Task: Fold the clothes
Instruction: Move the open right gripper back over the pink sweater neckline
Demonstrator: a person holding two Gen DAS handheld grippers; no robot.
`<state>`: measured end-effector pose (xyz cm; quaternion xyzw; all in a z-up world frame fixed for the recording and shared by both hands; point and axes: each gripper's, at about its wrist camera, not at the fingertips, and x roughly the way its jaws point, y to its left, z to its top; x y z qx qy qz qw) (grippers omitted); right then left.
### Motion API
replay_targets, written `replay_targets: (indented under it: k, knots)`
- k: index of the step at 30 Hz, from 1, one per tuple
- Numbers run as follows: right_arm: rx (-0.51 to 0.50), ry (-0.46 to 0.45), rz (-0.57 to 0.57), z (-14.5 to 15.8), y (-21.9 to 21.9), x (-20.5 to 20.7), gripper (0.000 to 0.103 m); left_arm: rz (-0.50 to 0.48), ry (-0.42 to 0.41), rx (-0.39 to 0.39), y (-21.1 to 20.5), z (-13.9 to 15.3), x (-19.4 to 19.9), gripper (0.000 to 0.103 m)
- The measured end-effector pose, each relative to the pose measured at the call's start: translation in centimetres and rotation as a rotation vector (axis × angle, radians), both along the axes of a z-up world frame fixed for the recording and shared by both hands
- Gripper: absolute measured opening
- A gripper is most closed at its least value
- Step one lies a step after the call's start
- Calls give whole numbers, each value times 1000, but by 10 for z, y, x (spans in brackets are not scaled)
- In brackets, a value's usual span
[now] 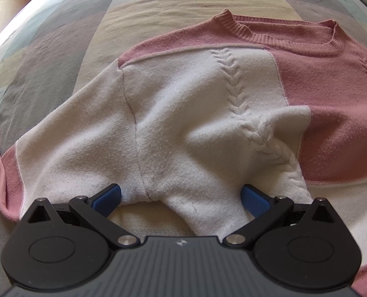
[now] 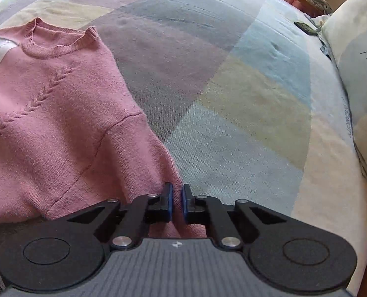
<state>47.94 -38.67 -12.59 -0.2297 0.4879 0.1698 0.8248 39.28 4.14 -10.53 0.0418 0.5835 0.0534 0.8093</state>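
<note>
Right claw (image 2: 176,199) clamped on rumpled pink-and-white sweater (image 2: 59,113), collar flat.

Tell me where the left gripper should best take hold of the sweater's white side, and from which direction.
Judging from the left wrist view, grip the bunched white fabric at the underarm seam, coming in low from the near edge. The sweater is already humped up there between the open left gripper, so both layers can be pinched. Flatter areas offer no ridge.

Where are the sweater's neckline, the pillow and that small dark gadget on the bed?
sweater neckline (image 2: 59,40): right wrist view, ribbed pink collar.
pillow (image 2: 356,74): right wrist view, printed face of its case.
dark gadget (image 2: 305,28): right wrist view, its flat top; too small to identify.
</note>
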Motion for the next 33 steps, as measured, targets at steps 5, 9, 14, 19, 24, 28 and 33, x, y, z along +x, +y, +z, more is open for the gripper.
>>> replay_targets:
  k: [5, 9, 14, 19, 24, 28, 33]
  knots:
    - [22, -64, -254, 13, -22, 20, 15, 0, 0, -2, 0, 0, 0, 103]
    - [264, -64, -366, 37, -22, 0, 56, 1, -5, -4, 0, 0, 0, 103]
    - [352, 25, -438, 0, 20, 11, 66, 3, -13, -4, 0, -1, 0, 103]
    - [291, -71, -489, -19, 42, 44, 95, -2, -9, -11, 1, 0, 0, 103]
    - [361, -48, -516, 13, 48, 28, 92, 12, -36, -12, 0, -1, -4, 103]
    - [466, 1, -454, 19, 74, 9, 94, 23, -57, -18, 1, -1, -7, 103]
    - [463, 7, -327, -17, 126, 12, 103, 9, -72, -31, 5, -2, -7, 103]
